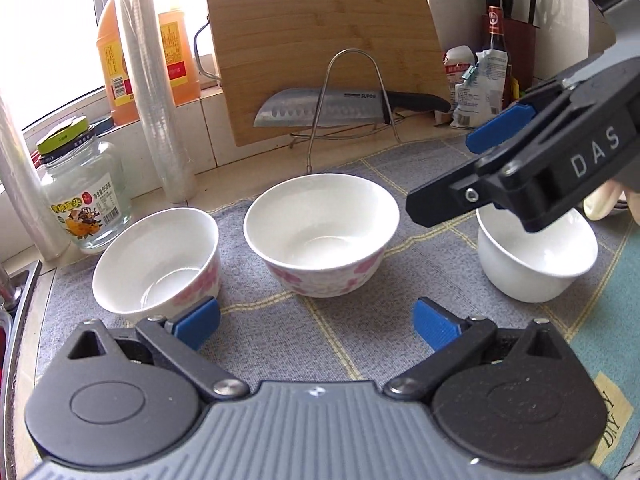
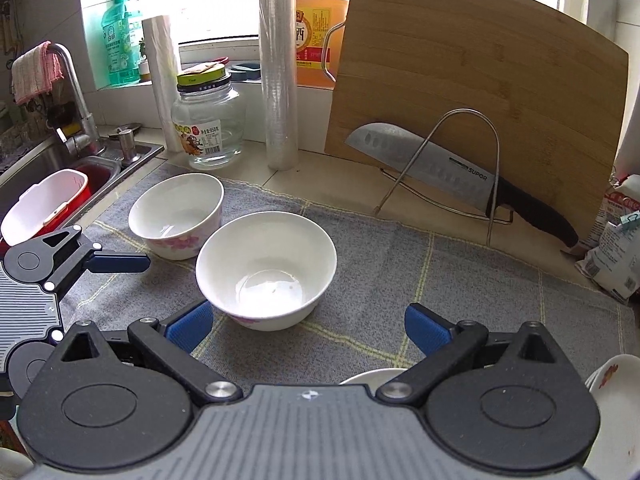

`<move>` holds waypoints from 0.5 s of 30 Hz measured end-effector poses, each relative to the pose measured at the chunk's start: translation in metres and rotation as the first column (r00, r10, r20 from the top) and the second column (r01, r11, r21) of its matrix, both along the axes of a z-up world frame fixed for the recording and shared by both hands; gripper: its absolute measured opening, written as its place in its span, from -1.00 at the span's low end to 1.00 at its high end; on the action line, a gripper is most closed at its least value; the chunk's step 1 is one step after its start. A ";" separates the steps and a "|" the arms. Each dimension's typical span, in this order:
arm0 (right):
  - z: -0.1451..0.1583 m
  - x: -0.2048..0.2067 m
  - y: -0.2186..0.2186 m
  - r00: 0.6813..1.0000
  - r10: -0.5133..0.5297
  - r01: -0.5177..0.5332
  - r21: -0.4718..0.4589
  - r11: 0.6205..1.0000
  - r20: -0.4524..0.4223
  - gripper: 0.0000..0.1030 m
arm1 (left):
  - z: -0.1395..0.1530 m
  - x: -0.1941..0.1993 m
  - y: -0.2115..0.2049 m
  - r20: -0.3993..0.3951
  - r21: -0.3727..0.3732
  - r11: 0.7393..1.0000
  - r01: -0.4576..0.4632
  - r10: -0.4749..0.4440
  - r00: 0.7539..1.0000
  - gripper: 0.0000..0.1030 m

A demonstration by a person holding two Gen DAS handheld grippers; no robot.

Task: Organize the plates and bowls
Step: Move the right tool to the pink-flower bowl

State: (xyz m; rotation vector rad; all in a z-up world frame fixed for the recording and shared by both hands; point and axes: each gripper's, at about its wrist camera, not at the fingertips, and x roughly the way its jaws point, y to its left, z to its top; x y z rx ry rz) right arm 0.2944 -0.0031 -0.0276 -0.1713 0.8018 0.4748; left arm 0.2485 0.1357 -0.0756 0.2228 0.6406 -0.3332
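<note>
Left wrist view: three bowls (image 1: 322, 240) were seen apart on the cloth-covered surface (image 1: 360, 332), none stacked yet; left claw (image 1: 316, 320) and right claw (image 2: 308, 326) were spread wide, empty.

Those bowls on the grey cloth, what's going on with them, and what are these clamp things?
A person is tidying bowls with handheld tongs, one pair per hand. Three bowls sit apart on the grey cloth: a small floral bowl, a larger floral bowl and a plain white bowl. The left tongs are wide open and empty, facing the larger bowl. The right tongs are open too, hovering over the white bowl. Nothing is held yet.
</note>
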 end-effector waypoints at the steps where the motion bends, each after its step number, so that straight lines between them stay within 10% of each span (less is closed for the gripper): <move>1: 0.000 0.004 0.002 1.000 0.009 -0.009 0.001 1.000 -0.001 1.00 | 0.000 0.002 0.000 0.002 0.002 1.000 0.003 -0.003 1.000 0.98; 15: -0.022 0.053 0.023 0.990 0.110 -0.112 -0.027 0.993 -0.086 1.00 | -0.015 0.019 -0.015 -0.010 0.012 0.999 0.033 -0.033 0.999 0.95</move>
